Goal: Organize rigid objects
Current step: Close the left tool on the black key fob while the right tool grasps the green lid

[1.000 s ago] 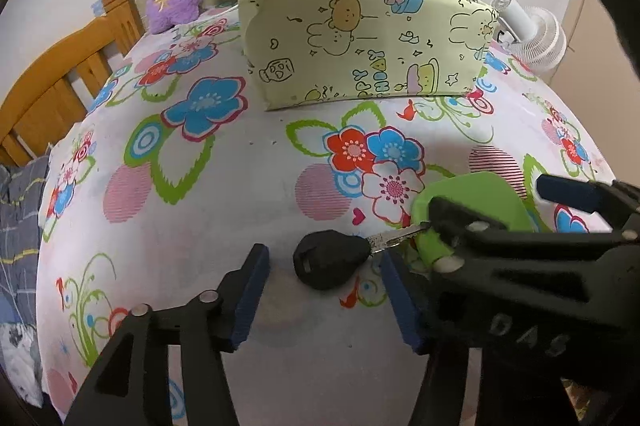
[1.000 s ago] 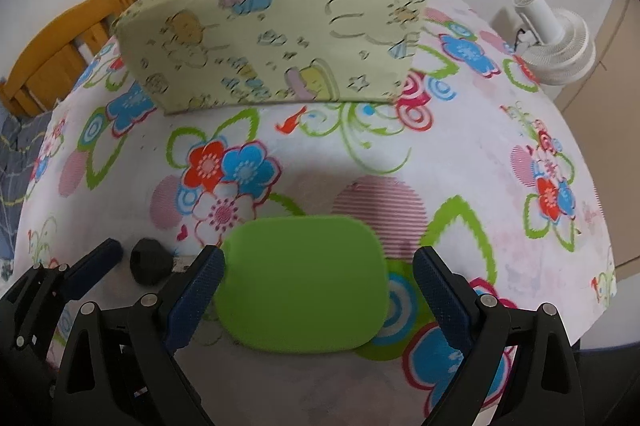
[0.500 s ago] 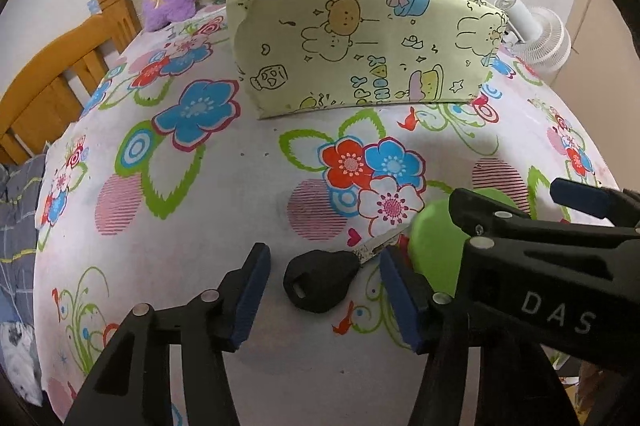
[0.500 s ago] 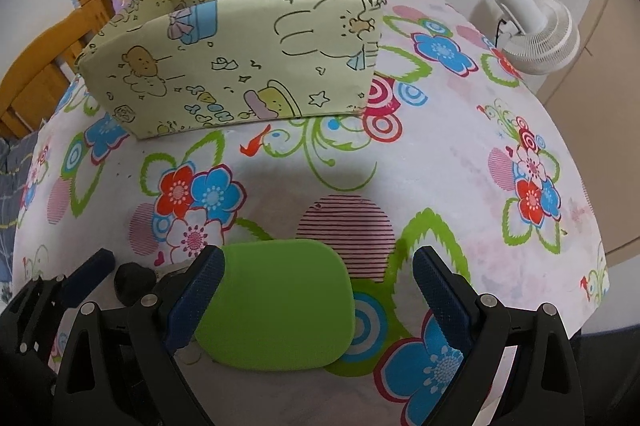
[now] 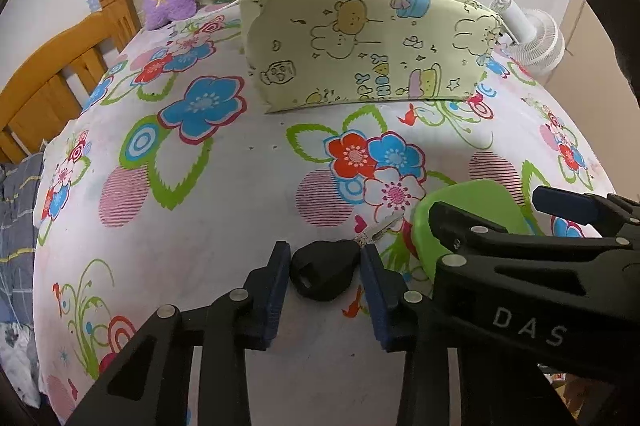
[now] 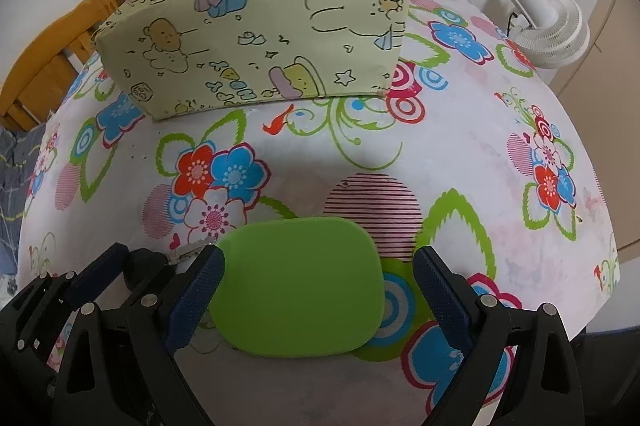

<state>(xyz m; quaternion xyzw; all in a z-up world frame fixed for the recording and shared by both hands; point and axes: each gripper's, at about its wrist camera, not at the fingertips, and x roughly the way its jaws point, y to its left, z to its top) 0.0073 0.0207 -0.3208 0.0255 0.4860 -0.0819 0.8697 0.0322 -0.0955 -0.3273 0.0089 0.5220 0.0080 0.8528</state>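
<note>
Jaws of our left gripper [image 5: 323, 276] have just closed onto the black key [image 5: 324, 269]; right gripper [image 6: 318, 300] stays spread around the green pad [image 6: 298, 286], so the fabric box [image 6: 256, 38] comes next.

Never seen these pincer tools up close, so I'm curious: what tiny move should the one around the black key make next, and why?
Probably lift it straight up. The left gripper has its blue pads pressed on the black key, which lies on the flowered tablecloth, and the cartoon-print box it likely belongs in stands farther back.
</note>
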